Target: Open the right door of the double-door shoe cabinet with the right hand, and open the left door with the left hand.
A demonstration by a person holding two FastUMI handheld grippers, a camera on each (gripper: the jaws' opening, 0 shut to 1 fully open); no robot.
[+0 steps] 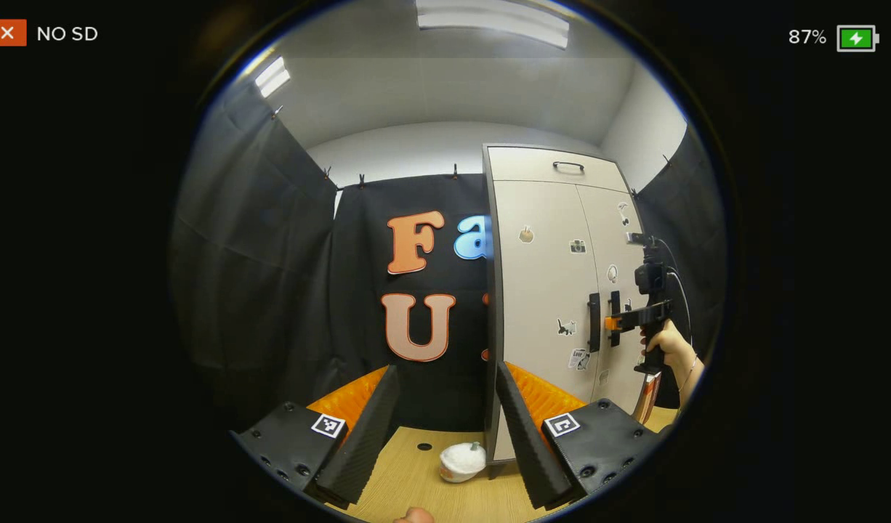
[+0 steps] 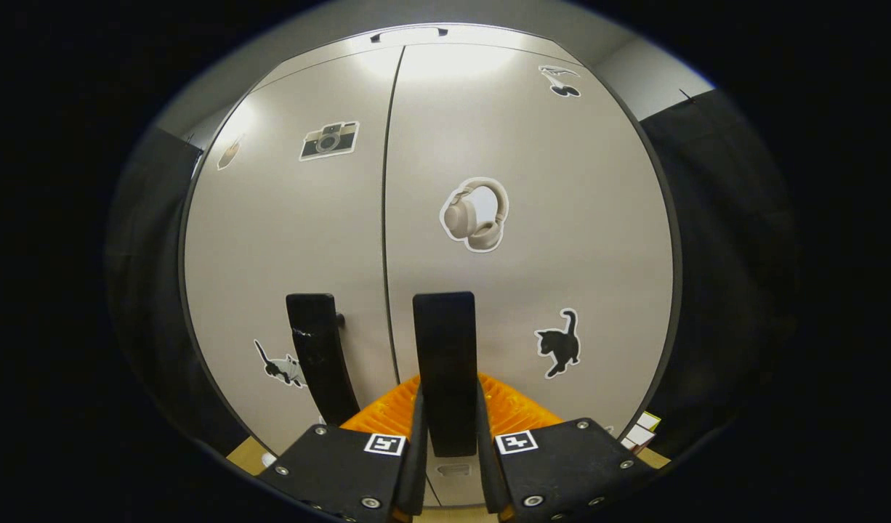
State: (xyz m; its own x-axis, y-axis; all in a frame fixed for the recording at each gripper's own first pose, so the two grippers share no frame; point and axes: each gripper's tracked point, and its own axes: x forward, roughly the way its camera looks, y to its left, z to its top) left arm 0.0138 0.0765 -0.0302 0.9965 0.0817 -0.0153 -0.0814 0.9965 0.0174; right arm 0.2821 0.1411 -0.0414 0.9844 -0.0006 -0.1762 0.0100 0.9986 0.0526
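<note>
The beige double-door shoe cabinet (image 1: 540,290) stands at the right of the left gripper view with both doors flush. Up close in the right gripper view, the right door (image 2: 533,240) and left door (image 2: 285,240) meet at a thin seam. My right gripper (image 2: 448,398) is shut on the right door's black vertical handle (image 2: 444,341). The left door's handle (image 2: 316,349) stands free beside it. In the left gripper view a hand (image 1: 671,349) holds the right gripper (image 1: 614,322) at that handle. My left gripper (image 1: 445,370) is open, well back from the cabinet and left of it.
The cabinet rests on a wooden tabletop (image 1: 409,487). A small white rounded object (image 1: 462,462) lies on it by the cabinet's front left corner. Black cloth walls close in behind and on both sides. Stickers dot the doors, and a top drawer handle (image 1: 568,166) sits above them.
</note>
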